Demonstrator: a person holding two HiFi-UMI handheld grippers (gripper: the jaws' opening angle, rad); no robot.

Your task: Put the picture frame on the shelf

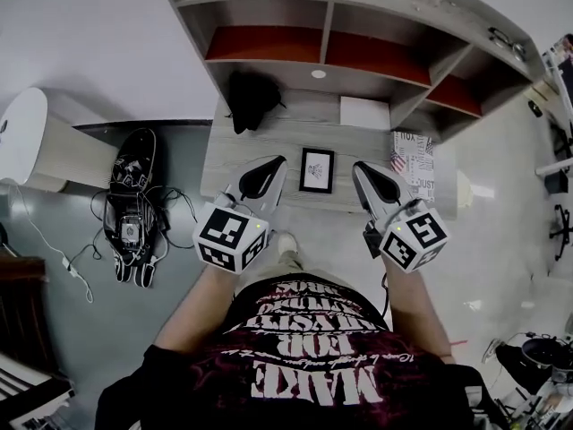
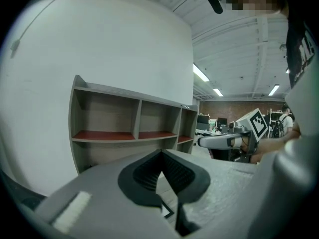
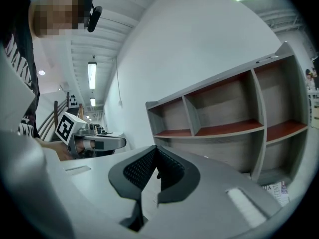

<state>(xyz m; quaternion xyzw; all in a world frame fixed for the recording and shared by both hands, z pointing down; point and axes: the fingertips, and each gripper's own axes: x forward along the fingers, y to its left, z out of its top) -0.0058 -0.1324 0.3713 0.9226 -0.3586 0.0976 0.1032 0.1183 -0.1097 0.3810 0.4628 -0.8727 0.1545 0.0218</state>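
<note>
The black-rimmed picture frame [image 1: 316, 169], a pale print inside, lay flat near the front edge of the wood-grain desktop [image 1: 286, 137]. It sat between your left gripper [image 1: 267, 167] and right gripper [image 1: 365, 172], apart from both, each with jaws pressed together and empty. Behind rose the grey shelf [image 1: 358, 7], red-boarded and open-fronted, with a white box [image 1: 364, 113] below it.

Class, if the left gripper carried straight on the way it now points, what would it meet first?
The left gripper would probably meet the shelf first, at its lower bay above the desk. The picture frame lies right of that line, though depth is unclear.
</note>
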